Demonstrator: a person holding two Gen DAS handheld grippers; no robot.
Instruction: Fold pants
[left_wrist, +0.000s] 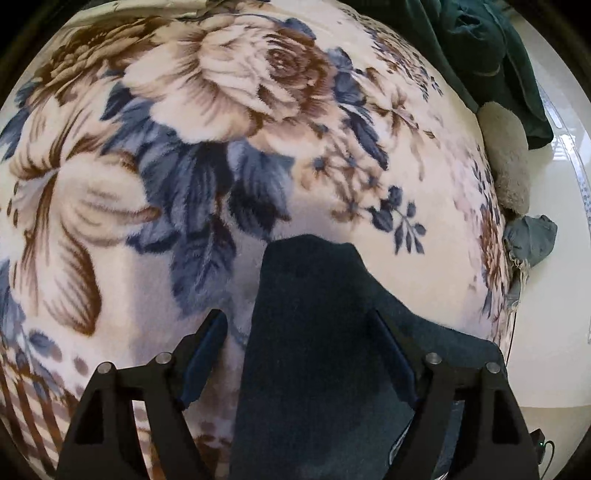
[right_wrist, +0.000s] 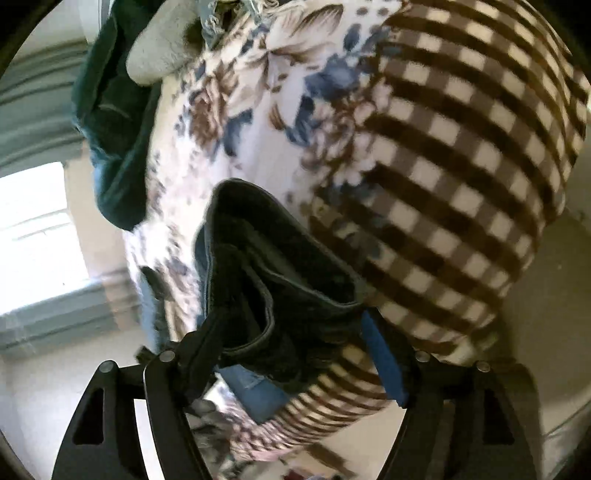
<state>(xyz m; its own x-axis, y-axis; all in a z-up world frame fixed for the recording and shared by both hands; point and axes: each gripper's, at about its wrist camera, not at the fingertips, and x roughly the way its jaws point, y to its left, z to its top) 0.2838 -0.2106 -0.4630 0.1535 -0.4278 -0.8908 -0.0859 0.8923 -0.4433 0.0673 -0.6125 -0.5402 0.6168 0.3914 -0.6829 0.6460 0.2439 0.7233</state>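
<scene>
Fleece, cream with brown roses and blue leaves, makes up the blanket (left_wrist: 155, 155) that fills the left wrist view from nine o'clock across to three. We note the left gripper (left_wrist: 301, 332) at six o'clock with its jaws standing apart. A dark navy fold of the pants (left_wrist: 317, 332) lies on the blanket between them; it rests against the right-hand finger, while the left-hand finger (left_wrist: 207, 350) stands clear of the cloth, so we record no grip. At one o'clock a dark green garment (left_wrist: 491, 55) lies in a heap at the blanket's edge. Just below it, towards three o'clock, sit a beige plush item (left_wrist: 509, 158) and a small grey-blue rag (left_wrist: 532, 236), both beside the pale glossy floor (left_wrist: 554, 295).

In the right wrist view, which is blurred, we see a bright window (right_wrist: 33, 229) at nine o'clock and the green garment again (right_wrist: 114, 140) at ten. The right gripper (right_wrist: 299, 332) sits at six o'clock, its jaws open. The pants' bunched dark edge (right_wrist: 280, 258) lies between the fingers, draped against the left one; the blue pad of the right finger (right_wrist: 380, 358) shows bare, clear of the cloth. We cannot tell whether any cloth hangs from the left finger. From twelve to four o'clock the blanket's brown-and-white checked border (right_wrist: 461, 155) runs beyond the pants.
</scene>
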